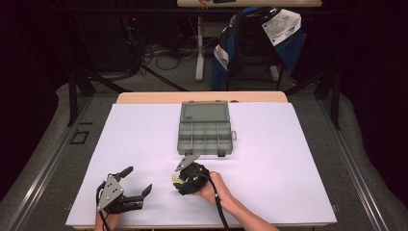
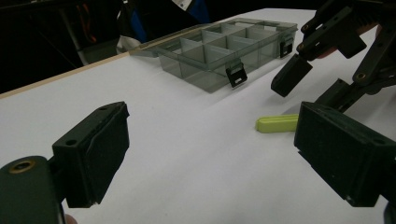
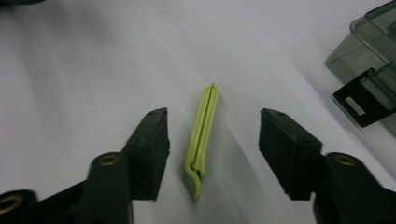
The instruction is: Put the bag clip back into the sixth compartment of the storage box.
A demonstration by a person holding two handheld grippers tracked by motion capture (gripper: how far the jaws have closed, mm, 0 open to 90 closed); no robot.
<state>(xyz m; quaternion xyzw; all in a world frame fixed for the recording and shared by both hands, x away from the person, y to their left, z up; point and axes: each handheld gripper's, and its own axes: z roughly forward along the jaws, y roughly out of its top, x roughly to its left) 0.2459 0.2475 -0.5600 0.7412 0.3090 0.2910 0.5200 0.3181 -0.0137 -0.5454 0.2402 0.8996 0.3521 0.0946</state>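
Observation:
A slim yellow-green clip (image 3: 203, 135) lies flat on the white sheet (image 1: 269, 163), near the middle front of the table. My right gripper (image 3: 215, 140) is lowered over it, one jaw on each side with a gap to either pad, so it is open. The high view shows that gripper (image 1: 178, 184) held by a hand, with the clip (image 1: 177, 179) at its tips. My left gripper (image 1: 139, 179) rests at the front left, open and with nothing between its jaws. From the left gripper view (image 2: 215, 144), the clip (image 2: 278, 123) lies ahead under the right gripper (image 2: 310, 91).
A grey translucent organizer box (image 1: 204, 137) stands open behind the clip, its lid (image 1: 204, 112) folded back, and its compartments look bare. Its black latches (image 2: 236, 77) face the grippers. White sheet stretches left and right of the box. A chair with a blue jacket (image 1: 260, 43) stands beyond the table.

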